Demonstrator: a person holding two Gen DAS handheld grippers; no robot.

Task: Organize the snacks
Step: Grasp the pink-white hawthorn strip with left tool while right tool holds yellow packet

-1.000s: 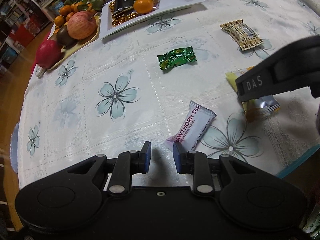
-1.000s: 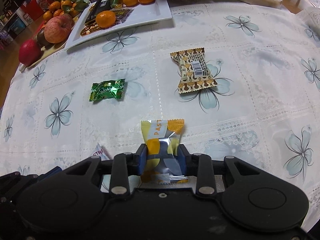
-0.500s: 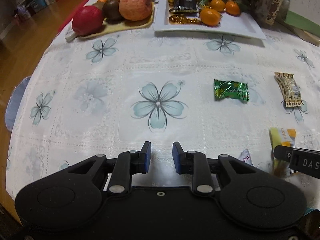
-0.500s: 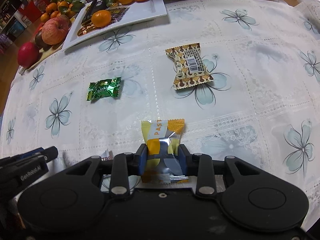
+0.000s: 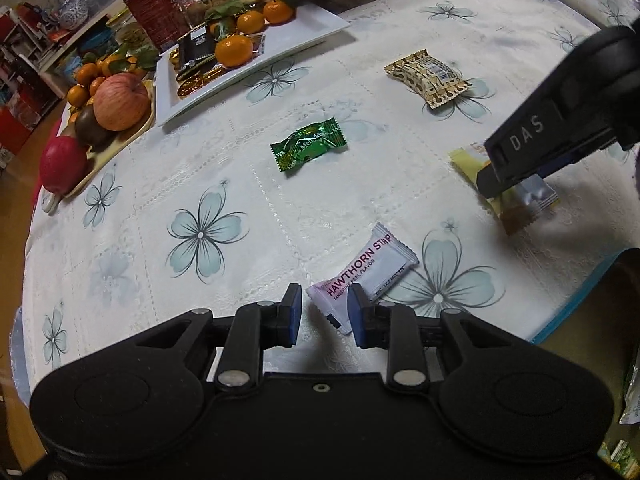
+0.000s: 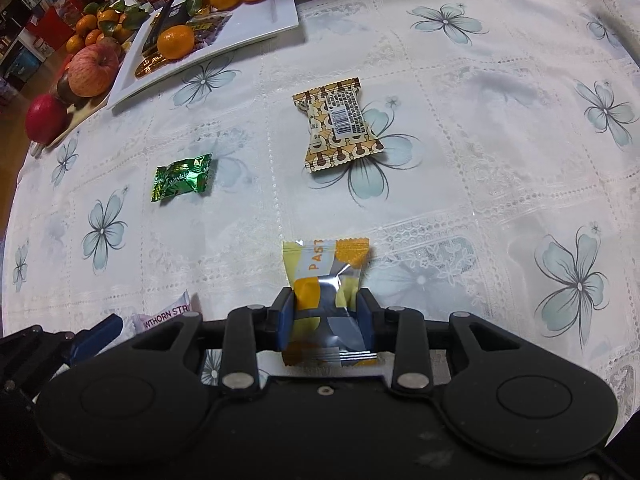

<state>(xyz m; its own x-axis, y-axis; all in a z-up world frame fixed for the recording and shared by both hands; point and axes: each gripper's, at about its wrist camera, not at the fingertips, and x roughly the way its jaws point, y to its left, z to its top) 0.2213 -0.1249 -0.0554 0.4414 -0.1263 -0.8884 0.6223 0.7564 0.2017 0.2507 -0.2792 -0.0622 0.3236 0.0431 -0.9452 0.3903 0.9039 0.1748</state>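
Both wrist cameras look steeply down from close above the table's (image 5: 240, 200) near edge, facing its far edge; both show the green candy (image 5: 308, 148) (image 6: 183, 177).

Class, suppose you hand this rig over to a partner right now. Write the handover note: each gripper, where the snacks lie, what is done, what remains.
Right gripper: shut on the yellow pastry packet, low over the tablecloth.
Left gripper: open, jaws just widened; the near end of the white hawthorn strip packet lies between them, not gripped.
Loose on the cloth: green candy and brown patterned packet.
White plate at the far edge already holds snacks and tangerines.
Done: one packet gripped.
Left: likely close on the hawthorn strip, then gather all four loose snacks, probably onto the plate.
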